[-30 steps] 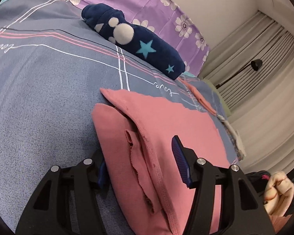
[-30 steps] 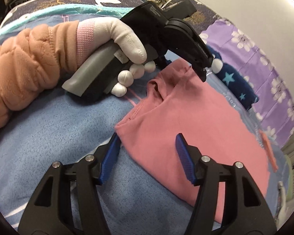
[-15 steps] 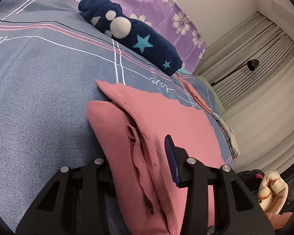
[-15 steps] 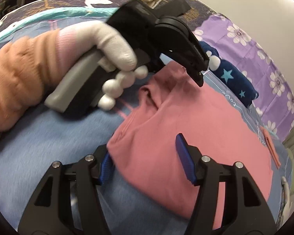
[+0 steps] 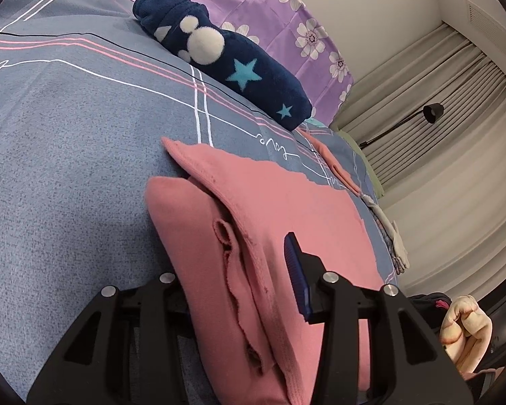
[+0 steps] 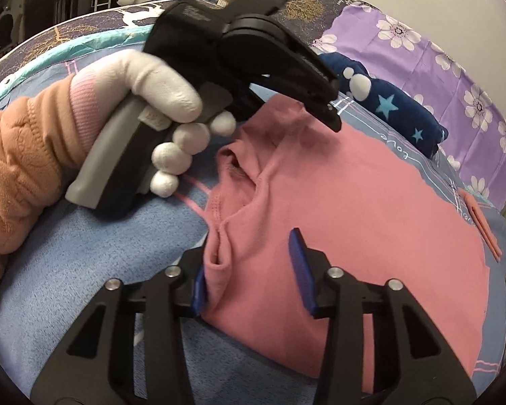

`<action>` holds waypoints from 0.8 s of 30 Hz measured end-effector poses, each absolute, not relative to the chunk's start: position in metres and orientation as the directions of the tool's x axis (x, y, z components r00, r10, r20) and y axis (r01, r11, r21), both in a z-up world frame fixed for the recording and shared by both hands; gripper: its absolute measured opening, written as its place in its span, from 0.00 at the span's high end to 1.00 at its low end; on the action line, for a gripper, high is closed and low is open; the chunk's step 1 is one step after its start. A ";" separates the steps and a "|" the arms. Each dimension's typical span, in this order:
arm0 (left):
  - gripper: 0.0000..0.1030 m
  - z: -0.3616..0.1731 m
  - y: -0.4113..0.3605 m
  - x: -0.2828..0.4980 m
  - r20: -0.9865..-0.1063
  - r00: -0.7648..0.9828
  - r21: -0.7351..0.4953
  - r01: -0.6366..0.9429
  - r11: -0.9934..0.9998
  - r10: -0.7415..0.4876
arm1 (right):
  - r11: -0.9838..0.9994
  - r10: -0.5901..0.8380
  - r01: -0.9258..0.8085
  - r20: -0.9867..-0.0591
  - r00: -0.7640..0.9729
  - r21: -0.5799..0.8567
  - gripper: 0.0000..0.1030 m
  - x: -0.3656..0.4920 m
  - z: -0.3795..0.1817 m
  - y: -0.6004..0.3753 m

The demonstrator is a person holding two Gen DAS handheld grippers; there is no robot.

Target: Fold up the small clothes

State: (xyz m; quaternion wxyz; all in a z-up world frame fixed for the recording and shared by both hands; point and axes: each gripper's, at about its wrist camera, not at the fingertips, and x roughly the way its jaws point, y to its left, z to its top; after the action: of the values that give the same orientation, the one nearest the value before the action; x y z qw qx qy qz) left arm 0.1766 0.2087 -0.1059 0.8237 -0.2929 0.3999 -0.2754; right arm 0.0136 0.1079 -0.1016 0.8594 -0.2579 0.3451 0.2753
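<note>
Pink garment (image 5: 280,209) lay flat on the bed (image 5: 67,141), spread away from both claws toward the purple pillow (image 5: 286,10), long axis roughly running from the near edge to the far. Left claw (image 5: 239,283) was open at middling width, straddling the bunched near edge; its left finger hid under the cloth, so contact there couldn't be told. Right claw (image 6: 249,273) also sat open, astride the near corner fold, left pad touching the fabric (not clamped yet). Both claws worked the same near edge, left at the rumpled corner, right beside it. Likely next: pinch the edge, carry it forward over the body. Navy plush (image 5: 226,64) lay well beyond, out of the way.
</note>
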 end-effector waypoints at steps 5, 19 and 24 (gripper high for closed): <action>0.59 -0.104 0.204 0.181 -0.522 0.537 -0.683 0.202 0.701 -0.663 | 0.718 0.315 -0.661 -0.745 0.588 -0.218 0.68 0.016 -0.102 0.109; 0.88 -0.079 0.190 0.188 -0.576 0.577 -0.651 0.106 0.752 -0.580 | 0.743 0.480 -0.669 -0.688 0.545 -0.011 0.92 0.023 -0.068 0.064; 0.88 -0.052 0.166 0.193 -0.583 0.579 -0.623 0.132 0.771 -0.570 | 0.763 0.532 -0.641 -0.640 0.555 0.079 0.92 0.026 -0.047 0.029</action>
State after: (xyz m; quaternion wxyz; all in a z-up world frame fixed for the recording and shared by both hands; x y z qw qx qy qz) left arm 0.1926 0.1659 -0.0522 0.8475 -0.2673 0.4092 -0.2071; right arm 0.0264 0.0295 -0.0466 0.8779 -0.0818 0.3331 0.3341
